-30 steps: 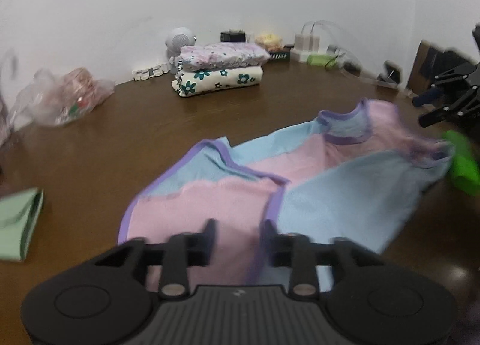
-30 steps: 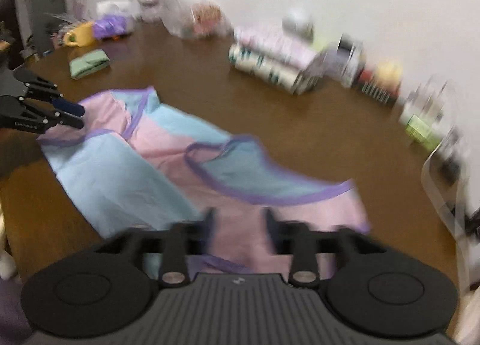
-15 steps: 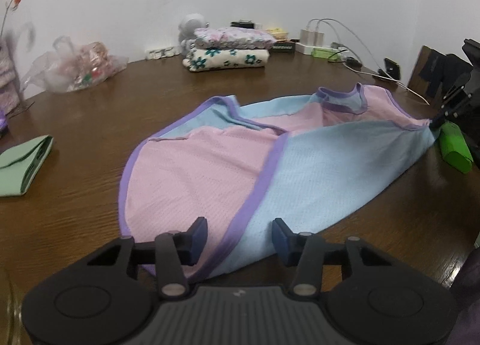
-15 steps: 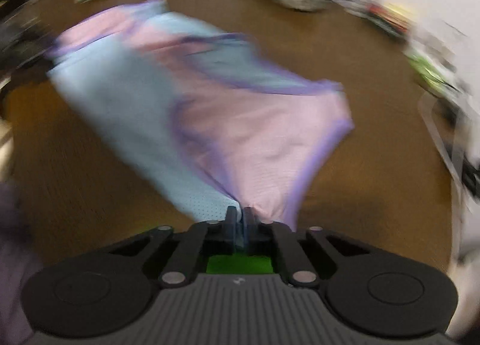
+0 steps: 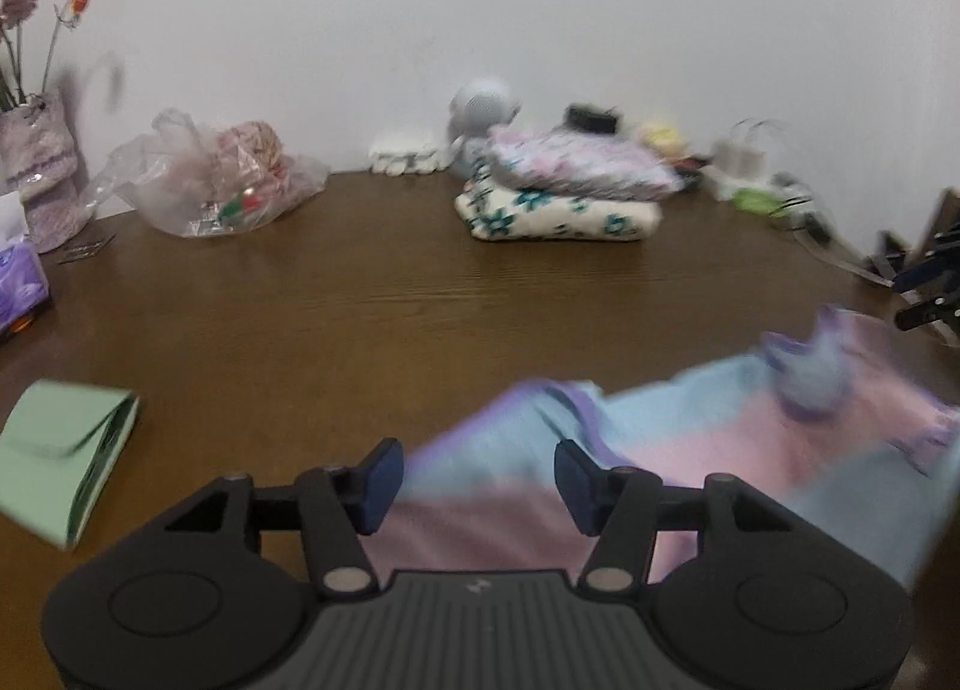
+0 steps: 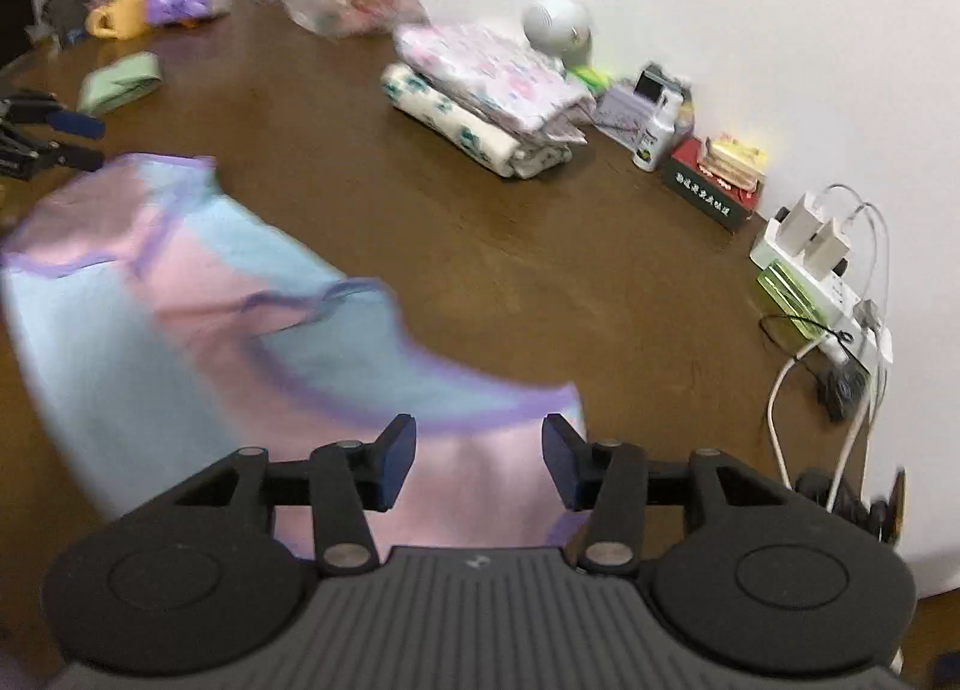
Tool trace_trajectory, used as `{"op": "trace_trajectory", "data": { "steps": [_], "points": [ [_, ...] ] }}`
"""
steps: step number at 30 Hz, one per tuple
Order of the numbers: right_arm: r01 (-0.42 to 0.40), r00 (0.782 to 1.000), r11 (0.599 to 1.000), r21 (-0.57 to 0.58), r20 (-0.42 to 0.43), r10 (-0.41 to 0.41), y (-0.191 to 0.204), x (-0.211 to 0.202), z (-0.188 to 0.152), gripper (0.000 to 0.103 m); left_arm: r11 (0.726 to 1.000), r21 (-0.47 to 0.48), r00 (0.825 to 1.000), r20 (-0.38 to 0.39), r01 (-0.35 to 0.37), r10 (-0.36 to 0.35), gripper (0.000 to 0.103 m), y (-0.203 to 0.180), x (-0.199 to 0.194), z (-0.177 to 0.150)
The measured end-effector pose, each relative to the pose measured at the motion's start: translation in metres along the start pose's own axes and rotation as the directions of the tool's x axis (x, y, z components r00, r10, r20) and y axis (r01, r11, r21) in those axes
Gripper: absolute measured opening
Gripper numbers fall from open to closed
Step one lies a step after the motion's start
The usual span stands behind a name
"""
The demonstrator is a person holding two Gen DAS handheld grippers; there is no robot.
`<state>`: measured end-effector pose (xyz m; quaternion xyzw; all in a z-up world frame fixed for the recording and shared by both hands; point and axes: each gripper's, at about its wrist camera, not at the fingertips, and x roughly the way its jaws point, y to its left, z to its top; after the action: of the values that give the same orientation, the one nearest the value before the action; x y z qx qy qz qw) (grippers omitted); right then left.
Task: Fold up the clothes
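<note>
A pink and light-blue garment with purple trim lies blurred on the brown table. In the left wrist view my left gripper hangs over the garment's near left corner; its jaws are opening, cloth shows in the gap and neither pad presses on it. My right gripper is over the purple-edged hem at the other end of the garment, jaws opening, with cloth under the gap and not pinched. Each gripper shows in the other's view: the right gripper at the far right, the left gripper at the far left.
A stack of folded floral clothes sits near the wall. A folded green cloth lies at the left. A plastic bag, a vase, a red box and a power strip with cables line the table's back edge.
The right gripper, shut on the garment's edge half a second ago, now stands apart from the cloth. Both grippers have shifted, and the garment has gone from spread flat to rumpled.
</note>
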<state>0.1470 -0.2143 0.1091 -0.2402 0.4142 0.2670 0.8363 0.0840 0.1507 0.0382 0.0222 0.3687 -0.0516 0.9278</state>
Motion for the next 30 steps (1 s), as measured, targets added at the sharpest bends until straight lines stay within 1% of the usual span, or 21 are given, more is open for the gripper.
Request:
{"op": "trace_trajectory", "data": {
  "steps": [3,5,6,7,8,9,10,11,14,16,17,19,20,21,23,24,25,26,27,29,30],
  "points": [
    [0.025,0.998,0.998,0.056,-0.065,-0.021,-0.023,0.039,0.012,0.047,0.999,-0.018,0.997,-0.065,-0.037,0.036,0.054,0.003,0.027,0.006],
    [0.014,0.996,0.995,0.101,-0.088,-0.005,-0.036,0.054,0.009,0.047,0.998,-0.041,0.994,-0.096,-0.046,0.042,0.053,0.008,0.036,0.003],
    [0.001,0.996,0.992,0.123,-0.093,0.011,-0.042,0.060,0.006,0.047,0.998,-0.049,0.994,-0.100,-0.048,0.043,0.050,0.011,0.038,0.001],
    [-0.011,0.995,0.990,0.142,-0.097,0.025,-0.046,0.066,0.003,0.047,0.997,-0.055,0.994,-0.097,-0.051,0.045,0.041,0.013,0.038,-0.001],
    [-0.016,0.994,0.987,0.158,-0.104,0.033,-0.048,0.069,0.000,0.045,0.997,-0.059,0.994,-0.095,-0.054,0.048,0.025,0.014,0.037,-0.003],
    [-0.018,0.993,0.985,0.169,-0.111,0.037,-0.049,0.072,-0.003,0.037,0.996,-0.060,0.994,-0.095,-0.058,0.052,0.012,0.016,0.035,-0.005],
    [-0.026,0.993,0.983,0.180,-0.109,0.046,-0.049,0.073,-0.007,0.017,0.995,-0.076,0.994,-0.098,-0.060,0.053,0.002,0.018,0.033,-0.006],
    [-0.027,0.993,0.982,0.188,-0.104,0.047,-0.049,0.071,-0.009,0.003,0.992,-0.105,0.993,-0.100,-0.069,0.059,0.002,0.022,0.032,-0.007],
    [0.054,0.995,0.977,0.205,-0.094,-0.036,-0.051,0.063,-0.016,0.001,0.979,-0.161,0.990,-0.089,-0.123,0.109,0.001,0.034,0.029,-0.011],
    [0.113,0.991,0.965,0.237,-0.095,-0.093,-0.058,0.060,-0.022,0.001,0.975,-0.178,0.990,-0.080,-0.131,0.119,0.002,0.038,0.027,-0.014],
    [0.128,0.989,0.959,0.253,-0.101,-0.105,-0.062,0.060,-0.025,0.001,0.975,-0.177,0.989,-0.081,-0.136,0.123,0.002,0.038,0.028,-0.014],
    [0.137,0.988,0.952,0.273,-0.113,-0.109,-0.068,0.062,-0.032,0.001,0.975,-0.157,0.986,-0.071,-0.159,0.150,0.004,0.035,0.030,-0.011],
    [0.134,0.988,0.954,0.267,-0.110,-0.108,-0.067,0.062,-0.033,0.002,0.974,-0.146,0.984,-0.063,-0.173,0.165,0.010,0.033,0.031,-0.009],
    [0.139,0.987,0.956,0.257,-0.110,-0.114,-0.065,0.062,-0.033,0.002,0.973,-0.135,0.982,-0.056,-0.186,0.180,0.014,0.031,0.032,-0.007],
    [0.155,0.986,0.957,0.245,-0.092,-0.137,-0.061,0.053,-0.028,0.008,0.976,-0.131,0.984,-0.028,-0.176,0.174,0.022,0.027,0.020,-0.006],
    [0.159,0.987,0.957,0.241,-0.067,-0.147,-0.059,0.044,-0.024,0.021,0.977,-0.133,0.986,-0.011,-0.165,0.165,0.024,0.025,0.012,-0.006],
    [0.161,0.987,0.959,0.234,-0.039,-0.156,-0.055,0.033,-0.021,0.038,0.979,-0.134,0.988,0.005,-0.154,0.156,0.027,0.024,0.003,-0.005],
    [0.143,0.989,0.966,0.215,-0.003,-0.145,-0.049,0.021,-0.018,0.042,0.981,-0.135,0.989,0.022,-0.143,0.147,0.031,0.022,-0.005,-0.005],
    [0.100,0.993,0.978,0.184,0.036,-0.109,-0.041,0.008,-0.016,0.042,0.986,-0.125,0.993,0.038,-0.106,0.111,0.034,0.017,-0.016,-0.008],
    [0.000,0.995,0.993,0.115,0.098,-0.011,-0.022,-0.016,-0.013,0.042,0.997,-0.082,0.998,0.064,0.017,-0.011,0.057,0.002,-0.039,-0.020],
    [-0.063,0.994,0.995,0.078,0.098,0.056,-0.011,-0.019,-0.015,0.043,0.996,-0.047,0.995,0.064,0.079,-0.076,0.061,-0.007,-0.046,-0.029]
  ]
}}
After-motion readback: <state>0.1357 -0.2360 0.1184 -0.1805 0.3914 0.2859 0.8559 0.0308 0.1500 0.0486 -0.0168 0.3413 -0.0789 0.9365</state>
